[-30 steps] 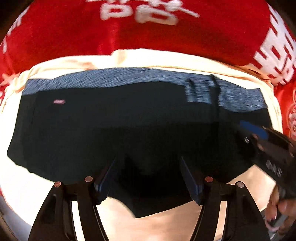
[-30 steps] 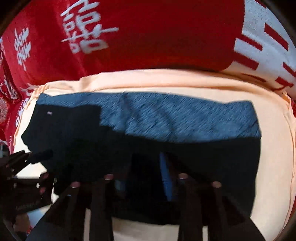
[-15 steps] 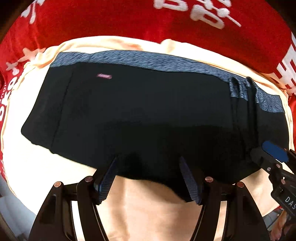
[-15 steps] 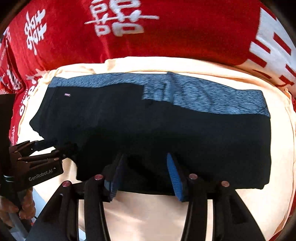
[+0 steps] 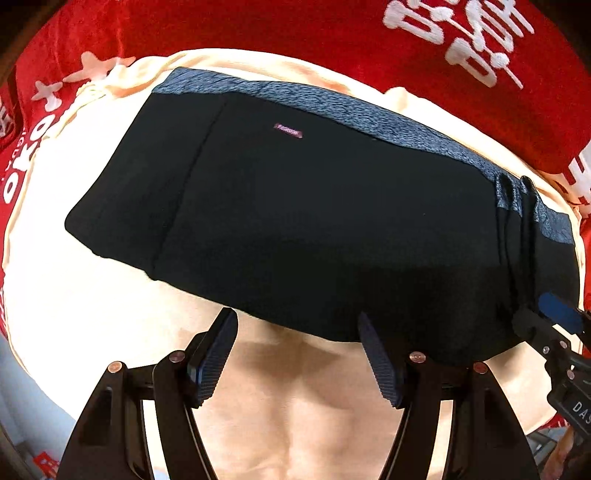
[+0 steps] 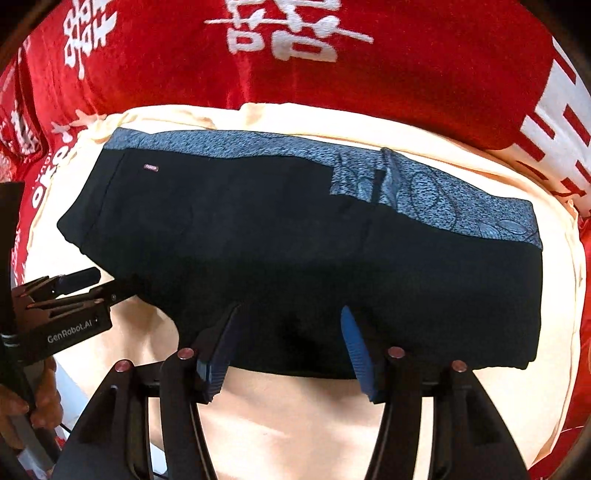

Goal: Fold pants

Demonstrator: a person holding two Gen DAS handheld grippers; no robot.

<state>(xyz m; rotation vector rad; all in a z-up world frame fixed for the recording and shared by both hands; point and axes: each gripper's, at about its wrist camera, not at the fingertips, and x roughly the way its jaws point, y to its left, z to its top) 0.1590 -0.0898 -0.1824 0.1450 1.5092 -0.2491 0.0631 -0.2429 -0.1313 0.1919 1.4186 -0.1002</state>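
Black pants (image 5: 314, 221) with a blue-grey waistband lie folded flat on a cream cloth (image 5: 92, 314). They also show in the right wrist view (image 6: 295, 251). My left gripper (image 5: 297, 332) is open and empty, hovering at the pants' near edge. My right gripper (image 6: 290, 332) is open and empty over the near edge too. The right gripper shows at the right edge of the left wrist view (image 5: 554, 332). The left gripper shows at the left of the right wrist view (image 6: 85, 284).
The cream cloth (image 6: 554, 369) lies on a red fabric with white characters (image 6: 406, 66). The red fabric surrounds it at the back and sides (image 5: 295, 29). A small pink label (image 5: 288, 130) sits on the pants.
Both grippers have pulled back and up from the pants. The pants lie still. More of the cream cloth shows in front of them.
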